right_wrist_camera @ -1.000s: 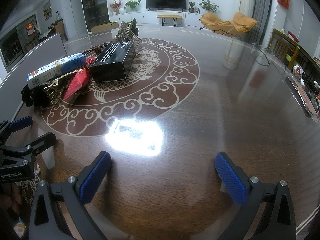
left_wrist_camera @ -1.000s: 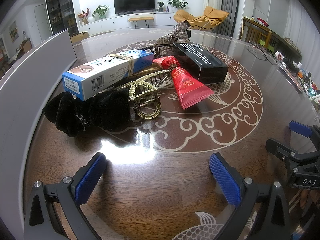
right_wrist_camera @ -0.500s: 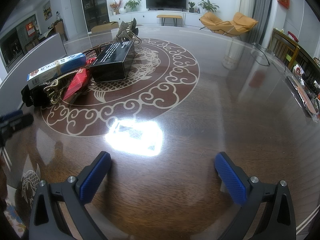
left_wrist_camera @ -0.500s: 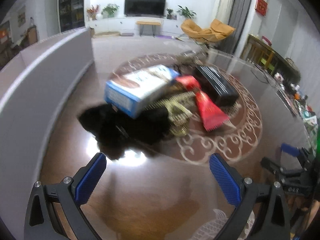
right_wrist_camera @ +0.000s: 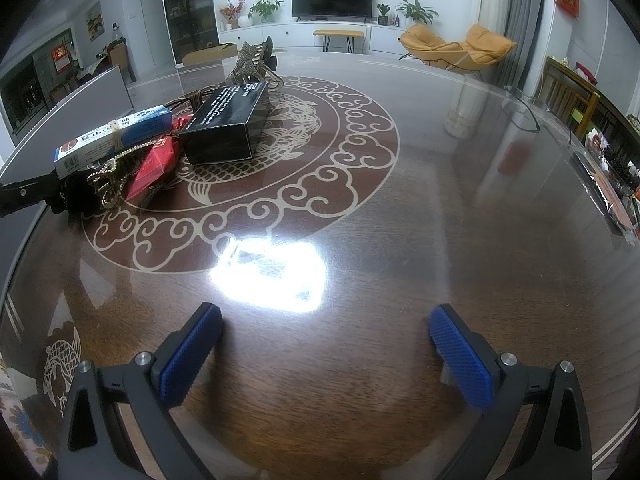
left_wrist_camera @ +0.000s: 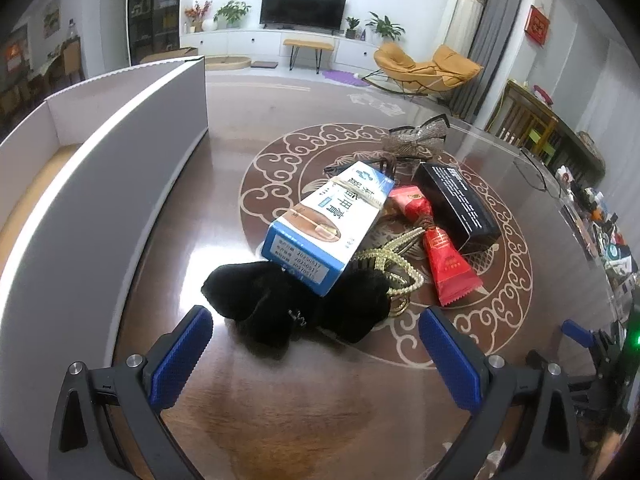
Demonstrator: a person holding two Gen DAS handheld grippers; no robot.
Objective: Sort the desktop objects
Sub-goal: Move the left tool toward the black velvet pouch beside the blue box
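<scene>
A pile of objects lies on the brown patterned table [left_wrist_camera: 304, 408]. A black velvet scrunchie [left_wrist_camera: 296, 304] is nearest my left gripper [left_wrist_camera: 316, 352], which is open and empty just in front of it. A blue-and-white box [left_wrist_camera: 328, 224] rests on the scrunchie. Beside it lie a gold hair claw [left_wrist_camera: 396, 268], a red sachet [left_wrist_camera: 444, 260], a black box [left_wrist_camera: 456, 200] and a glittery bow clip [left_wrist_camera: 416, 140]. My right gripper [right_wrist_camera: 324, 344] is open and empty over bare table, far from the pile [right_wrist_camera: 160, 148].
A long white open storage box [left_wrist_camera: 100, 168] stands along the table's left side. The table's right edge holds clutter [left_wrist_camera: 608, 232] of small items. My right gripper also shows at the lower right of the left wrist view [left_wrist_camera: 592, 344].
My left gripper has swung left and risen, then closed in on the scrunchie, with the white box now in view. My right gripper has not moved.
</scene>
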